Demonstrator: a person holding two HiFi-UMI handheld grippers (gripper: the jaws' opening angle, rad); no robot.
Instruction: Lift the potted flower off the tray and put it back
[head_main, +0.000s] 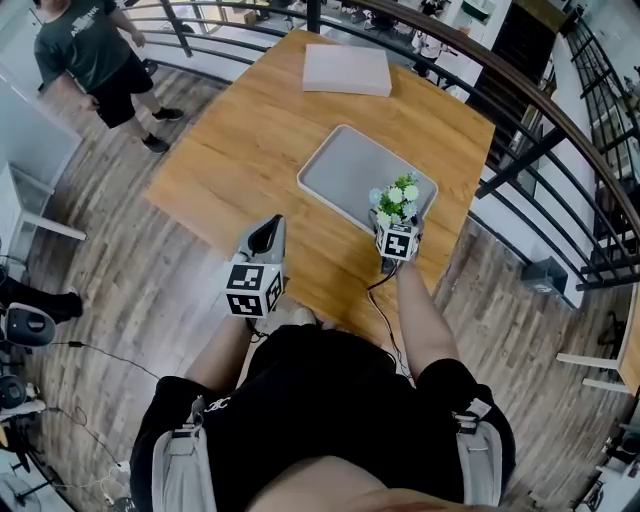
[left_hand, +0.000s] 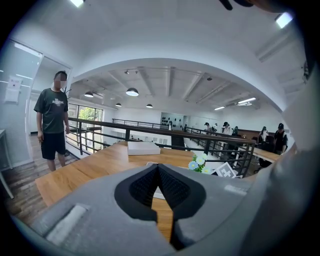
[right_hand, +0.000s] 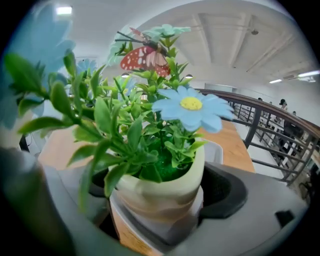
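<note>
A small cream pot of artificial blue and white flowers (head_main: 397, 201) sits between the jaws of my right gripper (head_main: 392, 222), at the near right edge of the grey tray (head_main: 345, 167). In the right gripper view the potted flower (right_hand: 160, 190) fills the frame, squeezed between both dark pads, with a red butterfly pick on top. Whether the pot rests on the tray or hangs just above it I cannot tell. My left gripper (head_main: 268, 236) hovers over the table's near edge with its jaws pressed together and nothing in them; its closed fingertips (left_hand: 159, 172) point toward the tray.
A white flat box (head_main: 347, 70) lies at the far end of the wooden table (head_main: 250, 150). A black metal railing (head_main: 540, 120) curves round the far and right sides. A person in dark clothes (head_main: 95, 60) stands on the floor at the far left.
</note>
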